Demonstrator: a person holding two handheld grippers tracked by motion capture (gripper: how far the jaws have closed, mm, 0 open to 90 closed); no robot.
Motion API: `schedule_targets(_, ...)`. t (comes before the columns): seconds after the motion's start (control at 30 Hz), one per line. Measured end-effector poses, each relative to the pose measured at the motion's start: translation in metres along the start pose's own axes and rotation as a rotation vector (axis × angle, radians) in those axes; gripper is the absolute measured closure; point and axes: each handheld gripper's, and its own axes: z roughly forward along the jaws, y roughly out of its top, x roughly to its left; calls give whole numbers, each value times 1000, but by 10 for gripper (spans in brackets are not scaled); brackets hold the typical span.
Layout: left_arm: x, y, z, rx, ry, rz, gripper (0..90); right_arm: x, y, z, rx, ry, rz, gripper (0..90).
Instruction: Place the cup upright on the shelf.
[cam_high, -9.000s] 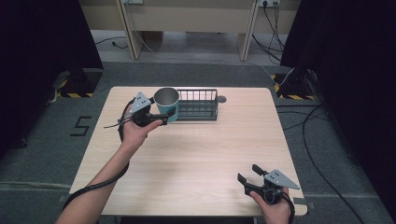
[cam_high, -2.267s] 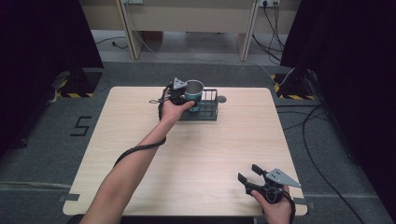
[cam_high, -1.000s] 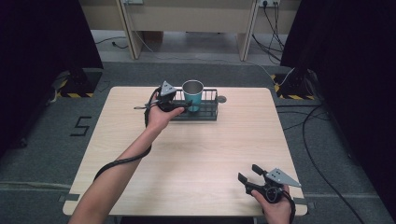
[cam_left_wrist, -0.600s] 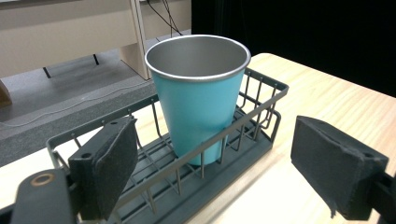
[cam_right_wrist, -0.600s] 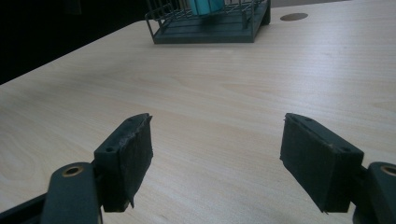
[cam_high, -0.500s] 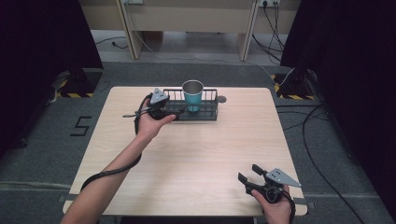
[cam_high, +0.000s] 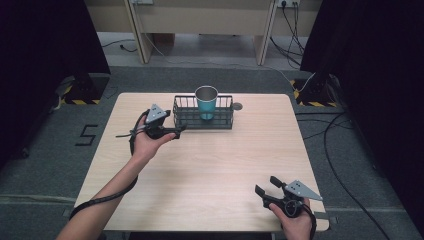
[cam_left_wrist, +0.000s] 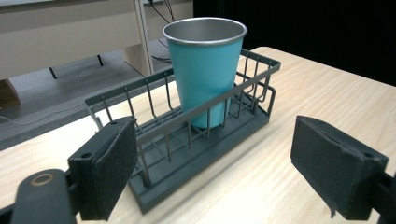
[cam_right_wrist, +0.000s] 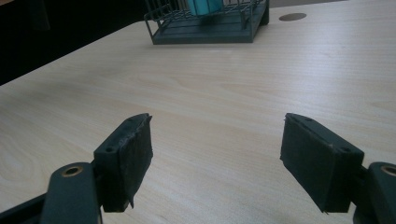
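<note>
Cup (cam_high: 206, 101), 1, stands in 1 basket (cam_high: 227, 120); 2 grippers, left gripper (cam_high: 176, 132) and right gripper (cam_high: 266, 186), gape wide.

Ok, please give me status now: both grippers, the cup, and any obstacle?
Left gripper open, empty, beside wire basket. Right gripper open, empty, near table edge. Teal cup upright inside basket. Nothing in the way.

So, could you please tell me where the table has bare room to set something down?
The widest bare patch is the table middle, between the wire basket and the right gripper. The right half beside the basket is free too. It is crowded at the basket's left end, where the left gripper hovers; the cup stands inside.
</note>
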Motion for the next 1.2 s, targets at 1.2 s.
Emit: schedule_targets(1.2,-7,-113,-110,14,45,-41,145,0,0,0,-1,-8,2,257)
